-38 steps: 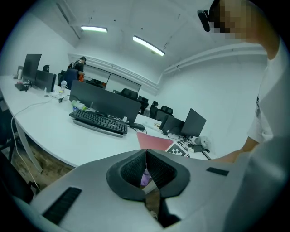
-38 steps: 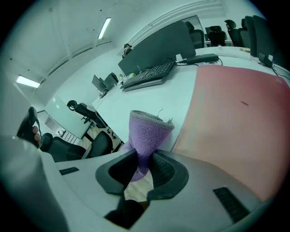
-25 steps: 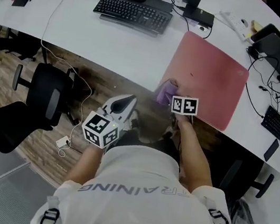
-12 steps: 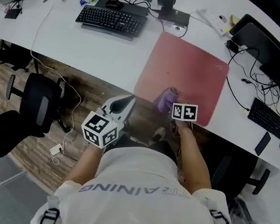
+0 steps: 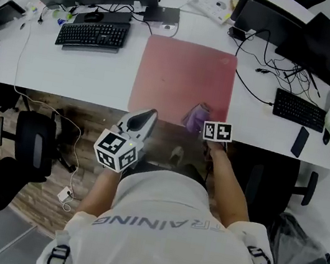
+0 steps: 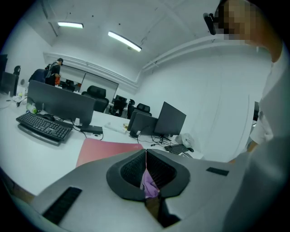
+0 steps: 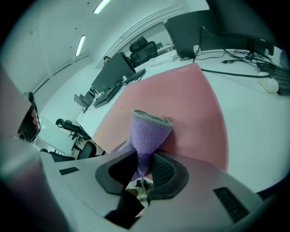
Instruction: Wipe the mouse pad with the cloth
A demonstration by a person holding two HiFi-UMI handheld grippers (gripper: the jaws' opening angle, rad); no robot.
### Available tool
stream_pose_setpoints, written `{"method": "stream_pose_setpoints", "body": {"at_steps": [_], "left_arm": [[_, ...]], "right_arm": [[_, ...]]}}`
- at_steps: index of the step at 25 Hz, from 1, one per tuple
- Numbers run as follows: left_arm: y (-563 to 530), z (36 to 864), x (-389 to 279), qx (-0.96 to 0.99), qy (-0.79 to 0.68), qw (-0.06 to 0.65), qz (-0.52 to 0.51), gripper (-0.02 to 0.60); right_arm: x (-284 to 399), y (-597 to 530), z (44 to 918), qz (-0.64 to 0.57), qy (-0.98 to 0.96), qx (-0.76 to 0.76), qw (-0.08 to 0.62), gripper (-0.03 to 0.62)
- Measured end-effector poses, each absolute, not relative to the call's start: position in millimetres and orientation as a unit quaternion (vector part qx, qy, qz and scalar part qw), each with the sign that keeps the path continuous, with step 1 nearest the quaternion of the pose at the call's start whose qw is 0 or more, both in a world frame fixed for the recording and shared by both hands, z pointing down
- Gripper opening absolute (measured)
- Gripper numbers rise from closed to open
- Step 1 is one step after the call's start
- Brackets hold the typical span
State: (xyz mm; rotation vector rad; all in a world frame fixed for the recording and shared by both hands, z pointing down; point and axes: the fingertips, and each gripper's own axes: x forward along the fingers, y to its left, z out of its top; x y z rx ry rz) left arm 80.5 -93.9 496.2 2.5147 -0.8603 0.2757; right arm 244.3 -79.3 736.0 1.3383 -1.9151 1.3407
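Right claw is clamped on the cloth. The cloth sticks straight out past the jaws, long axis in line with them, tip aimed at the far monitors. The head cam hides that grip but shows the cloth over the pad's near right corner. Left claw: jaws pressed together, with some purple scrap low in the gap, can't tell what.

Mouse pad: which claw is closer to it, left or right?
Right. The right claw, shut on the purple cloth, is over the near edge of the mouse pad; the left claw is raised by the desk edge, off the pad.
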Motion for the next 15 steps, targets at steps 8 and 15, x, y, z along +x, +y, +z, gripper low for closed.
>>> {"method": "stream_pose_setpoints", "body": {"at_steps": [8, 15], "left_arm": [[-83.8, 494.2, 140.7, 0.933, -0.261, 0.225, 0.104, 0.032], [-75.0, 487.5, 162.7, 0.942, -0.236, 0.215, 0.107, 0.032]], "right_arm": [[325.7, -43.6, 734.7, 0.489, -0.652, 0.544, 0.199, 0.092], [375.8, -14.0, 736.0, 0.491, -0.616, 0.587, 0.189, 0.092]]}}
